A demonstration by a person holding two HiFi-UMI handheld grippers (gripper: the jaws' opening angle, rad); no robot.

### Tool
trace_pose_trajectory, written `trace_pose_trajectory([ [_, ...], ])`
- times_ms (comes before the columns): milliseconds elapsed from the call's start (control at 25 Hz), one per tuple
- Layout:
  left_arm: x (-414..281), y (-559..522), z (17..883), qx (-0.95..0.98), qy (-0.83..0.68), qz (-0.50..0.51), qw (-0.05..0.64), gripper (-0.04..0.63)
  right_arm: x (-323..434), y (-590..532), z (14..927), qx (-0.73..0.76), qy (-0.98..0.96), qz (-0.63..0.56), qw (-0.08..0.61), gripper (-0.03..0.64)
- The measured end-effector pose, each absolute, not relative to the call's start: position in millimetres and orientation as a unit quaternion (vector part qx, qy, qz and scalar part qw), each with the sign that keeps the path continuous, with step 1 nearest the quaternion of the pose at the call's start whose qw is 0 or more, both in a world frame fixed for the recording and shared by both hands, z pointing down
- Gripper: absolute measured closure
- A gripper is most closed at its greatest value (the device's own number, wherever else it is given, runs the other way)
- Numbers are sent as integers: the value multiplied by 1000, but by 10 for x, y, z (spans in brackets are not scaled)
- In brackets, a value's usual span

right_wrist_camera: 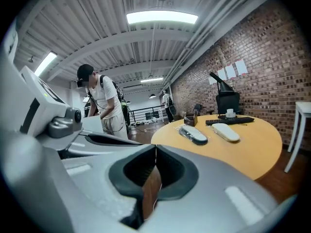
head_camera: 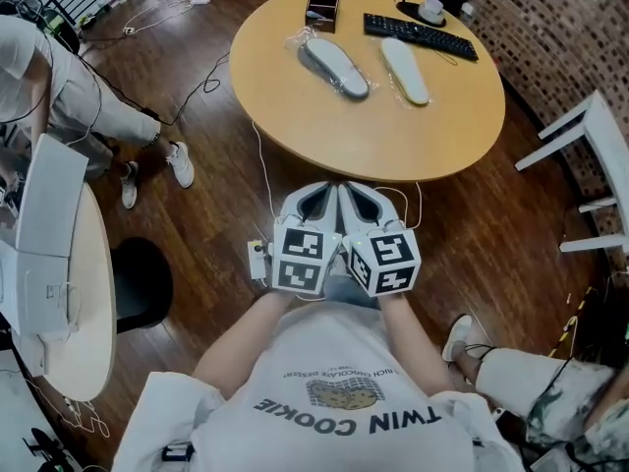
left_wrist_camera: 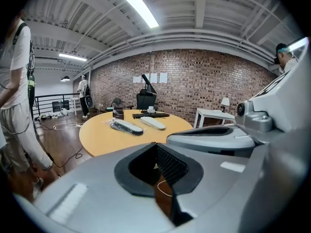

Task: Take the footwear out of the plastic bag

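On the round wooden table (head_camera: 295,116) lies a grey slipper sealed in a clear plastic bag (head_camera: 334,67), also seen in the left gripper view (left_wrist_camera: 127,126) and the right gripper view (right_wrist_camera: 193,134). A bare white slipper (head_camera: 405,70) rests to its right. My left gripper (head_camera: 316,189) and right gripper (head_camera: 360,189) are held side by side close to my body, short of the table's near edge and well apart from the bag. Both are shut with nothing between the jaws, as the left gripper (left_wrist_camera: 156,144) and the right gripper (right_wrist_camera: 155,147) show in their own views.
A black keyboard (head_camera: 421,37), a white cup (head_camera: 430,10) and a small black box (head_camera: 322,8) sit at the table's far side. A white stool (head_camera: 590,165) stands at the right. A seated person (head_camera: 59,87) and another table (head_camera: 88,293) are at the left. Cables cross the floor (head_camera: 197,91).
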State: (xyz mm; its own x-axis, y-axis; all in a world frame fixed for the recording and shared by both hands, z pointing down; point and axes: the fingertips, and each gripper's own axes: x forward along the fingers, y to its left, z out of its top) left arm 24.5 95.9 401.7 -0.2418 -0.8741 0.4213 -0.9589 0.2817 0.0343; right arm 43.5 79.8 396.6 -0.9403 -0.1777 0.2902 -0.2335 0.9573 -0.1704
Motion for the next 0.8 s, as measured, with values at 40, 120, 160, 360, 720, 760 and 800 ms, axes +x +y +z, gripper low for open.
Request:
trace_pose_trajectory([
  [40,198,868,4015,586,-780,118,184,589,385,707,3966,103,-980,104,138,614],
  [120,103,695,4020,583,-781,122,186,589,289,532,3978,98,-979,109,140,614],
  [160,56,608,4028,581,-782,125,188,589,241,445,3988,96,-979,111,141,614],
  [360,-153,204,4060,571,-786,140,191,588,35,36,4036,85,-979,119,144,614],
  [720,-407,-232,4054,566,-789,152,184,589,-216,-415,4051,84,-979,123,140,614],
  [760,-440,-277,4060,567,-788,153,183,588,-246,-459,4061,85,-979,124,139,614],
  [800,-476,-322,4067,568,-788,154,181,589,-279,-504,4072,87,-978,125,139,614],
])
